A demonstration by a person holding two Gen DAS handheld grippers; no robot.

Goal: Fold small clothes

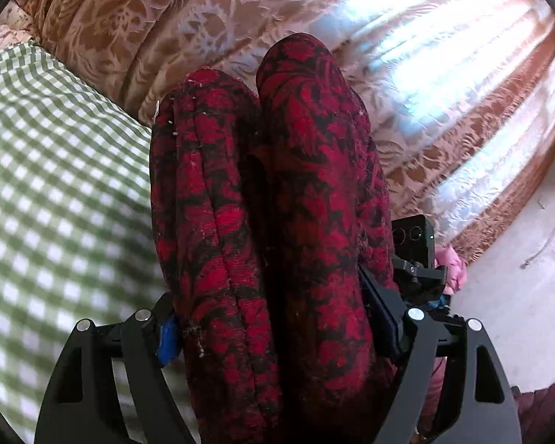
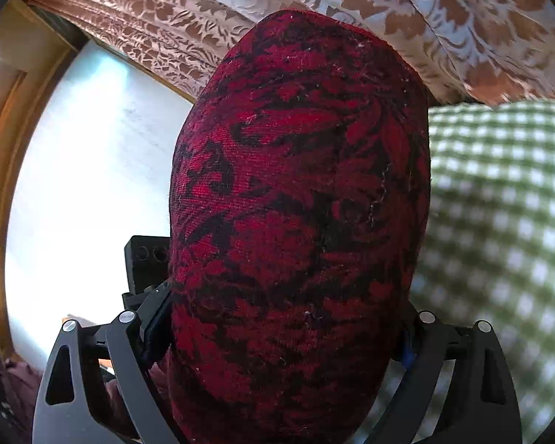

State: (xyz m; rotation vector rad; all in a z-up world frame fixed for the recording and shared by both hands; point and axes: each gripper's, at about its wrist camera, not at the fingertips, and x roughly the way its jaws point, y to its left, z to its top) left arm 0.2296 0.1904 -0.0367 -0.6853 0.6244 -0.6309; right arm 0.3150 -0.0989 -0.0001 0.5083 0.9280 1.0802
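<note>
Left wrist view: the left gripper point(image 1: 277, 329) is clamped on a thick folded bundle of red and black patterned cloth point(image 1: 262, 222), which fills the gap between its jaws in two padded rolls standing side by side. A blue pad point(image 1: 166, 340) presses against the left roll. To the right, just beside the bundle, the other gripper's black body point(image 1: 414, 251) shows. Behind lie a green checked sheet point(image 1: 48, 192) and a brown floral curtain point(image 1: 240, 18).

Right wrist view: the right gripper point(image 2: 277, 333) grips the same cloth point(image 2: 299, 203), a bulging fold wedged between both jaws. The checked sheet point(image 2: 499, 203) lies right, the curtain point(image 2: 388, 7) above.
</note>
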